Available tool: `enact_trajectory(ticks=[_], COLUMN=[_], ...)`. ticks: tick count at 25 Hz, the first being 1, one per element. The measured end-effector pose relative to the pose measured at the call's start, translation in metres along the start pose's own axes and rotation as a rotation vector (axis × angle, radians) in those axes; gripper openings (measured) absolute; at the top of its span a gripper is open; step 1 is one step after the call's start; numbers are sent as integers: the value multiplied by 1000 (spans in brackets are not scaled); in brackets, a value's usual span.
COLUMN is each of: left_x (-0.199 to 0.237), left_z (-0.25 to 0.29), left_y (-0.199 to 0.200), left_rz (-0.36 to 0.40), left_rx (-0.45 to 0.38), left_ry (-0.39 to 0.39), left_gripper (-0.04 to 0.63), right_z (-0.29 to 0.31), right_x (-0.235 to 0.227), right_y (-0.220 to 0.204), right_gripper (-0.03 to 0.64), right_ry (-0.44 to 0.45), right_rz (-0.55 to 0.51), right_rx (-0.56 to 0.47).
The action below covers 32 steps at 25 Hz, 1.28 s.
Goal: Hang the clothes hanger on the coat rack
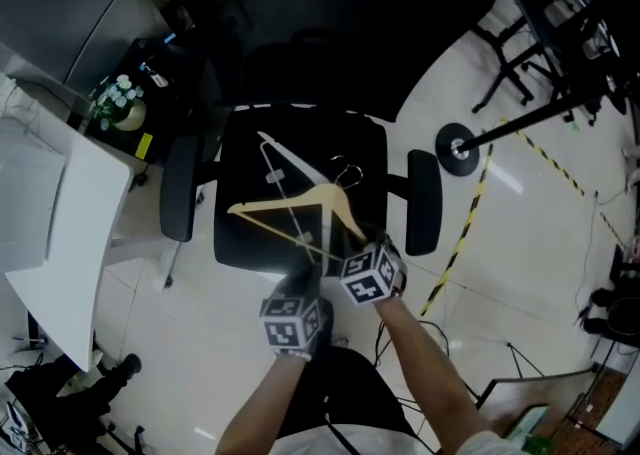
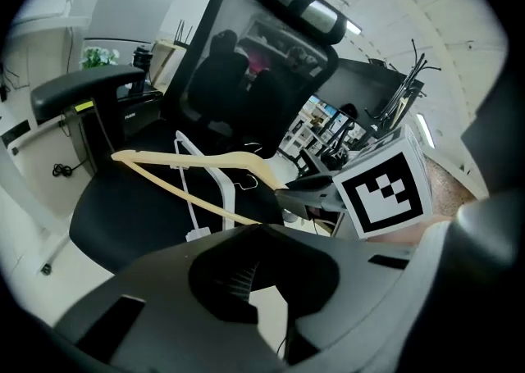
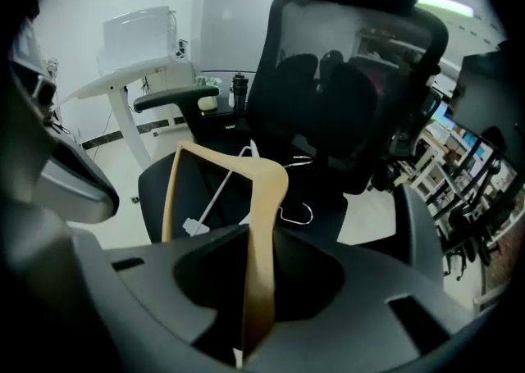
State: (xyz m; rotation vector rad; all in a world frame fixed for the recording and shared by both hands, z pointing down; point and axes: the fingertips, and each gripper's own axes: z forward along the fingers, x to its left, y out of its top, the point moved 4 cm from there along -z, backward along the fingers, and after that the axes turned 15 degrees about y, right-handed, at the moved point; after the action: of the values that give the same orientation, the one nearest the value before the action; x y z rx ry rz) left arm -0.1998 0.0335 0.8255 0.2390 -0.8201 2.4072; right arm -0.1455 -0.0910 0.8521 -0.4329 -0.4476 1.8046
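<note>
The right gripper (image 1: 362, 243) is clamping one arm of the wooden hanger (image 1: 285, 200) between part-closed jaws, holding it just above the seat of the office chair (image 1: 240, 173). The left gripper (image 1: 305, 268), jaws drawn together, is apparently pinching the hanger's lower bar. A white hanger (image 1: 268, 158) is lying on the seat. The hanging itself is still waiting: a black pole stand (image 1: 520, 125), possibly the coat rack, is standing well apart at far right.

Both forearms (image 1: 425, 368) reach over the front edge of the chair (image 1: 240, 158). The right gripper (image 1: 362, 241) angles down, its fingers clamping the hanger (image 1: 300, 205). Just beside it, the left gripper (image 1: 306, 268) pinches the hanger's lower bar.
</note>
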Motion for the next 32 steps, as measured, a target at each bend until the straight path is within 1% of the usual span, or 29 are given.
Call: enact_trajectory(ticks=[3,7,10,13,16,20,24,28,32], left_x=[-12,-41,-68,-101,-139,-185,-229,-273,-313], left_z=[-28,-72,-106,-140,-166,-200,-234,-267,-293], left_y=[3,6,12,12,16,22,19,10,13], left_rz=[31,97,156,230,305,366,428,514,578], left_rx=[-35,-47,-79,-111,-142,-185,-225,-265,-324], left_ry=[-22,-75,-113,-146,-209,-290,-358,-429,-488], left_gripper=[-5,-5,-5,-5,-5,-5,-5,-5,-5], right_z=[-36,-98,-152,-210,-268,-334,-392,-444,-496], right_x=[11,26,32,36,34,34,34,35,24], right_y=[-3,-11,-17,-30,-44,-65,-86,-109,-121], right_gripper=[106,106,106,106,106,106,106,106,106], right_ry=[-48,-136,-219,-305,-396,-502,-590,-671,-759], right_rz=[-13,-46,-86,-105,-85,-47,-25,4,12], right_rx=[-43,-96,-128,-150,-173,-200,-217,-237,-258])
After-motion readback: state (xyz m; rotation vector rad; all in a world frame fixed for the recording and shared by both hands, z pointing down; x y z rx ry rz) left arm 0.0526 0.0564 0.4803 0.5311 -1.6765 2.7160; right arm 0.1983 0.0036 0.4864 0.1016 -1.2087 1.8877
